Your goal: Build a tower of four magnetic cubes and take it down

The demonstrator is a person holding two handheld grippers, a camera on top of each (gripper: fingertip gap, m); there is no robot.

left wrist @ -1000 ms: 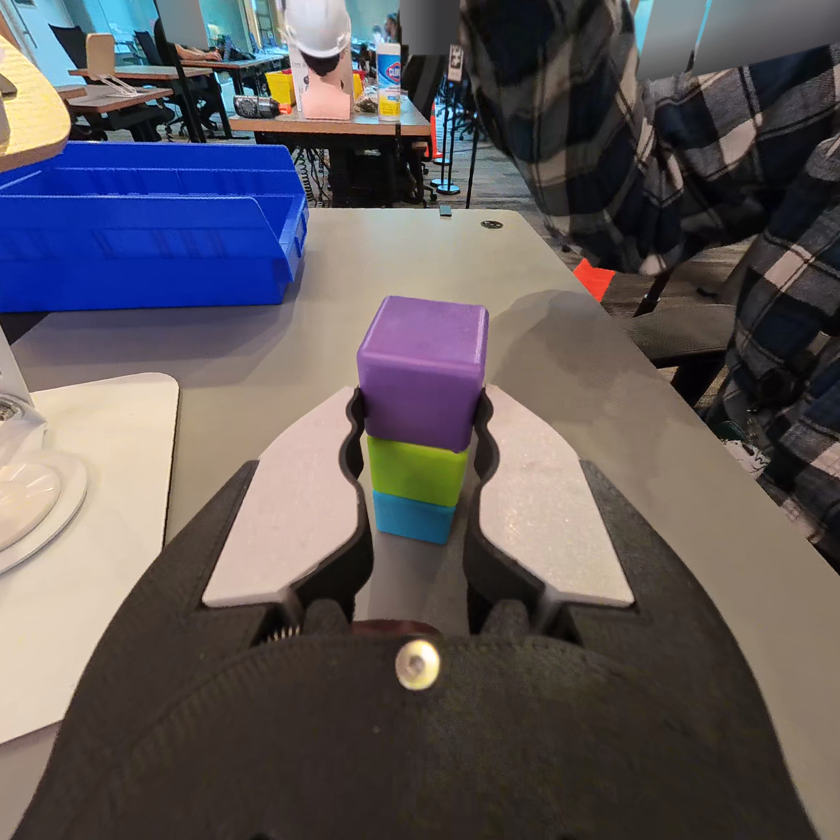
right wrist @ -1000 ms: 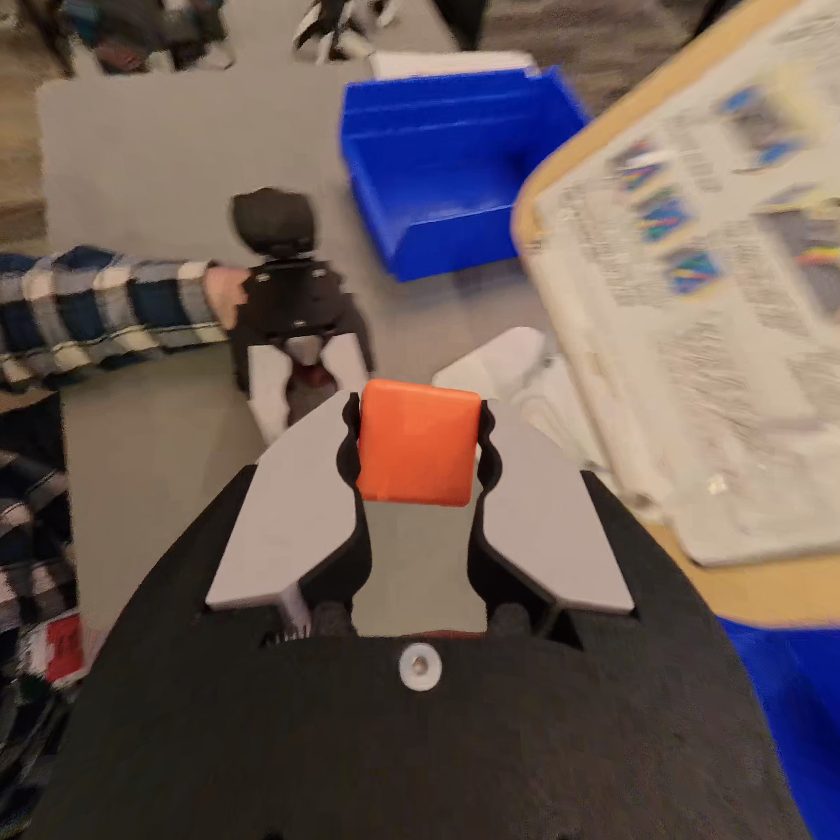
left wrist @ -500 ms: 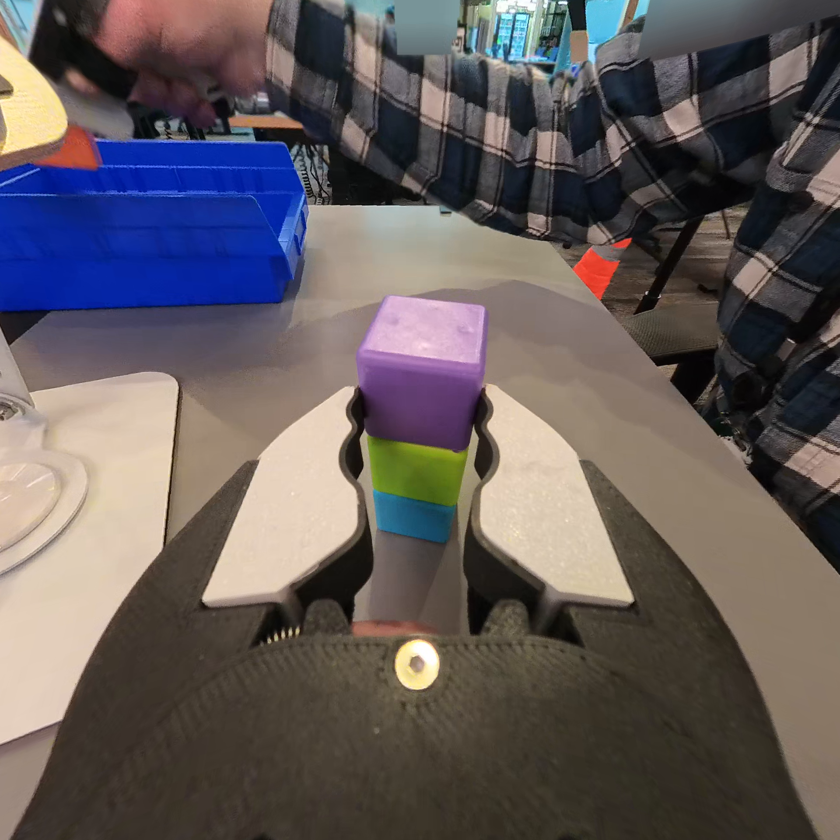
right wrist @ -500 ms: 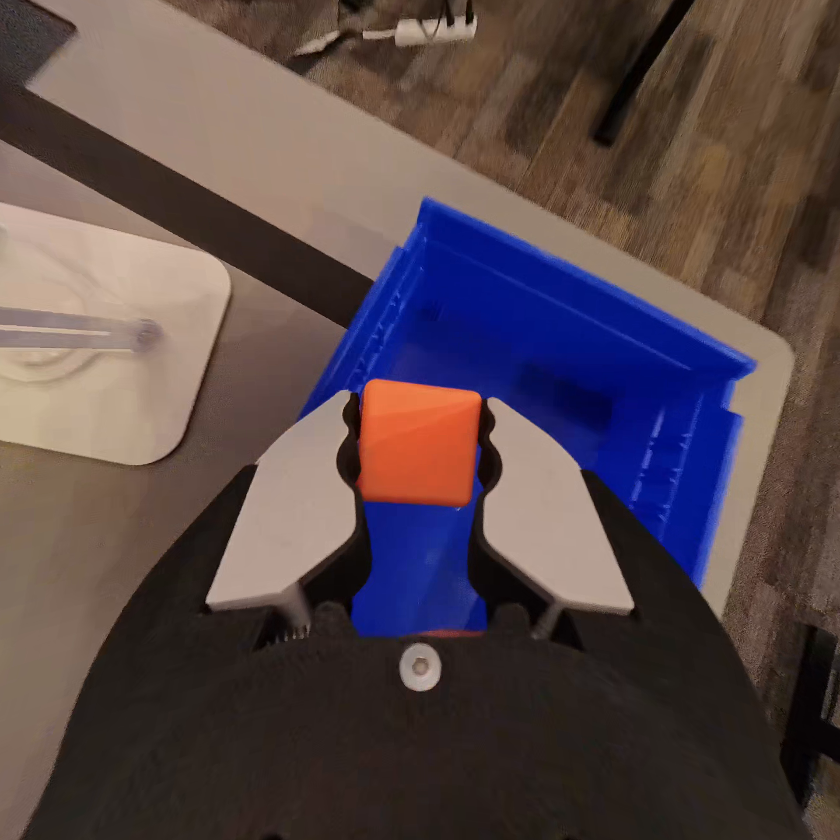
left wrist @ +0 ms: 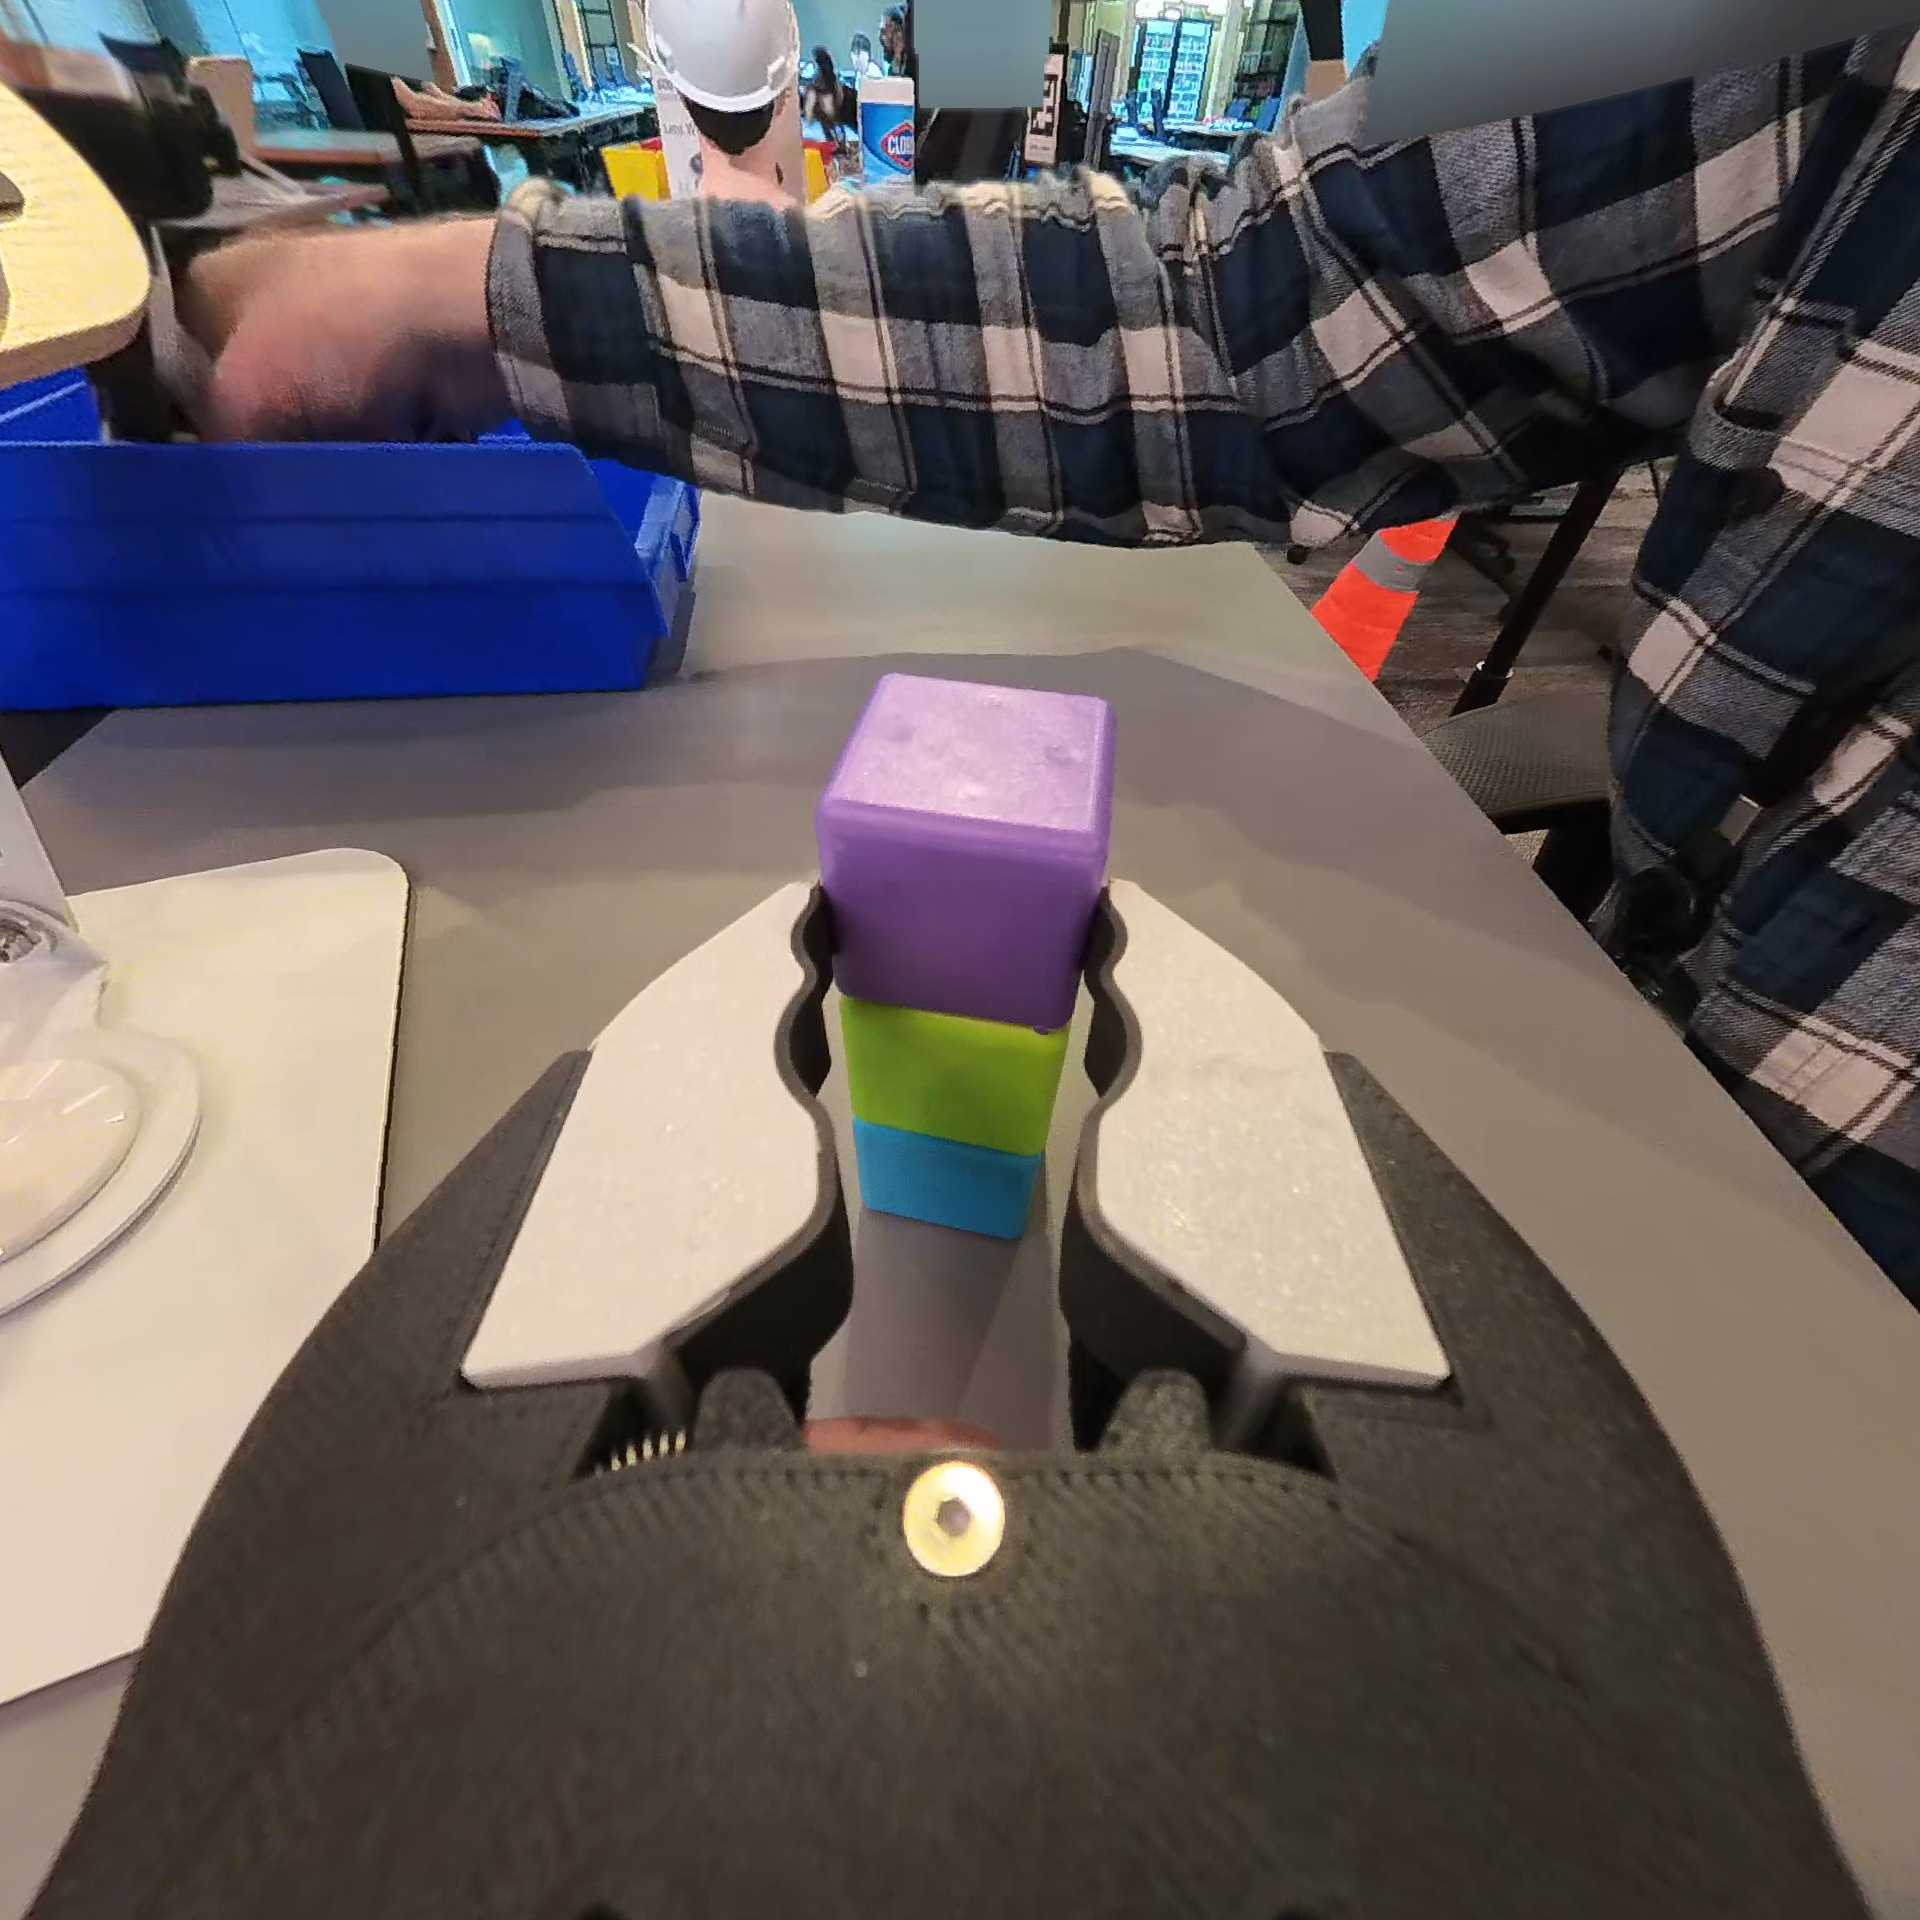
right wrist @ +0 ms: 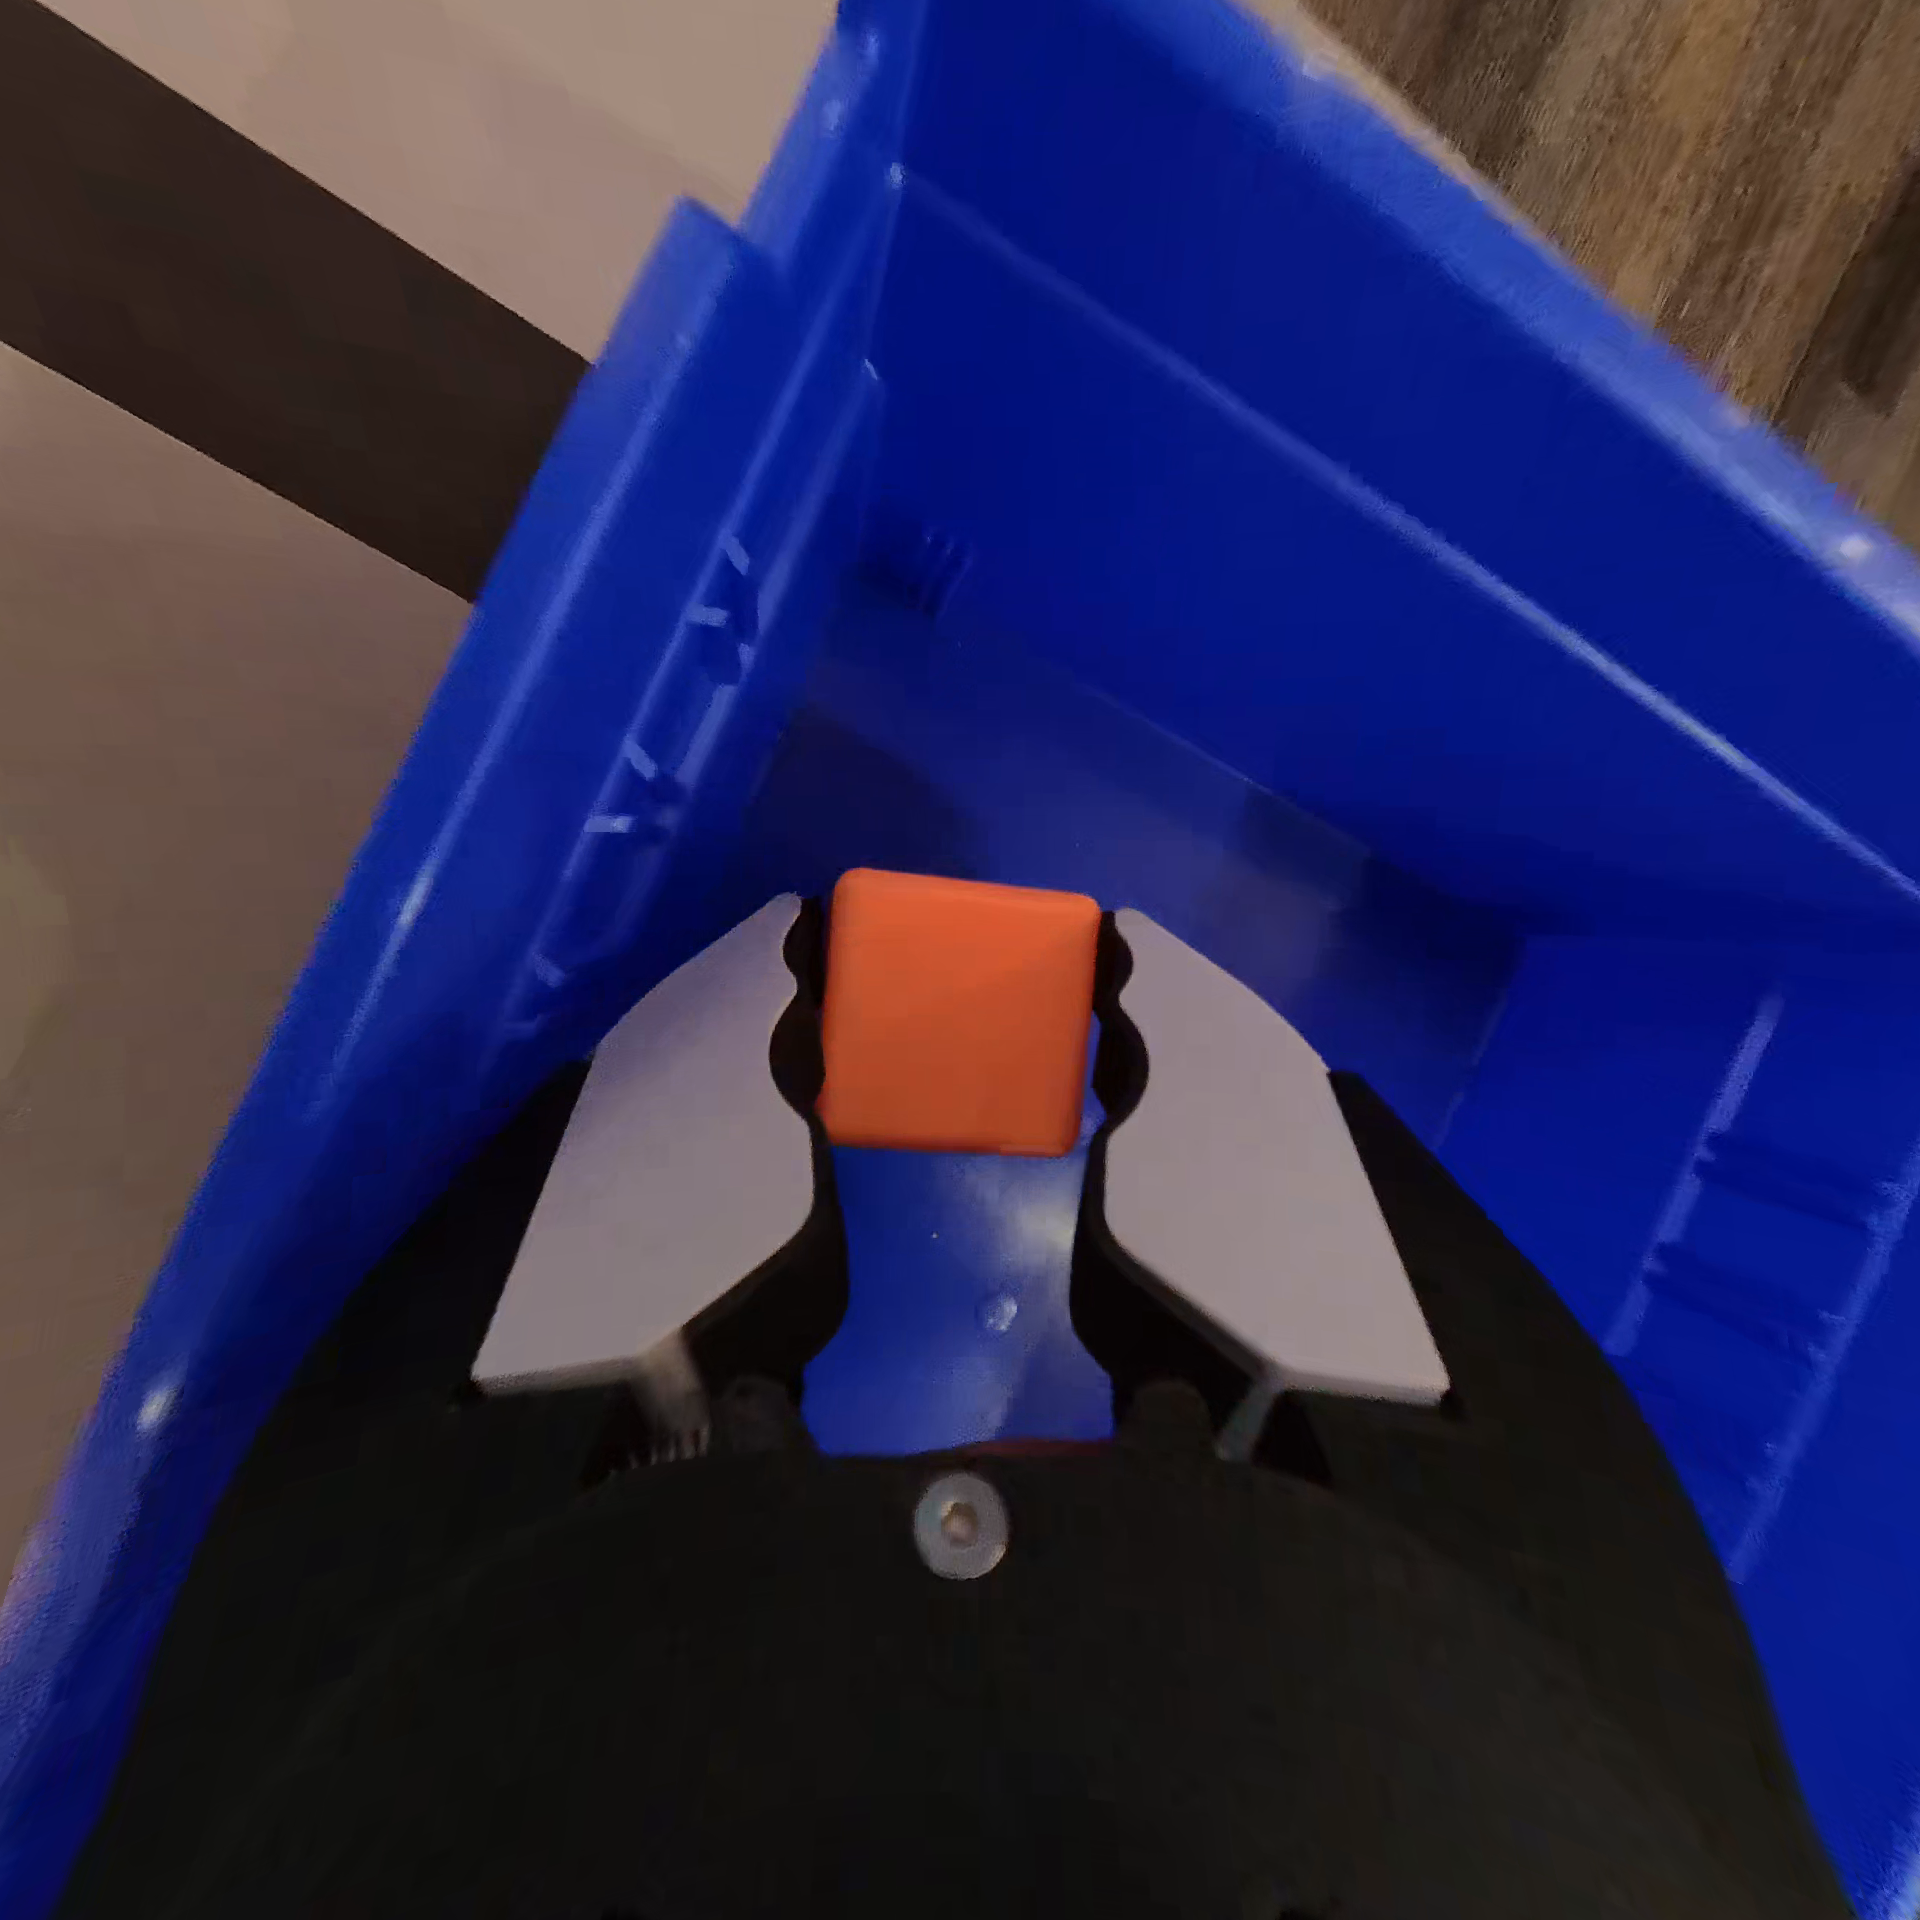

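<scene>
A stack of three cubes stands on the grey table [left wrist: 1299, 935]: a purple cube [left wrist: 961, 852] on top, a green cube [left wrist: 951, 1081] under it, a blue cube [left wrist: 943, 1190] at the bottom. My left gripper [left wrist: 961, 935] is shut on the purple cube at its sides. My right gripper [right wrist: 956, 966] is shut on an orange cube [right wrist: 956, 1029] and holds it low inside the blue bin [right wrist: 1299, 582], close above the bin's floor. In the left wrist view the bin [left wrist: 312, 582] stands at the far left, with a hand [left wrist: 332, 343] reaching into it.
A plaid-sleeved arm [left wrist: 935, 353] crosses the back of the table above the stack. A white pad [left wrist: 229, 1143] with a clear stand lies on the left. A wooden board [left wrist: 52, 281] overhangs at the upper left. An orange cone [left wrist: 1371, 592] stands on the floor beyond the table's right edge. Across from one pair of fingers to the other is roughly 45 centimetres.
My right gripper has carried the orange cube away from the stack and down into the blue bin. The arm now stretches across behind the stack. My left gripper keeps hold of the purple cube.
</scene>
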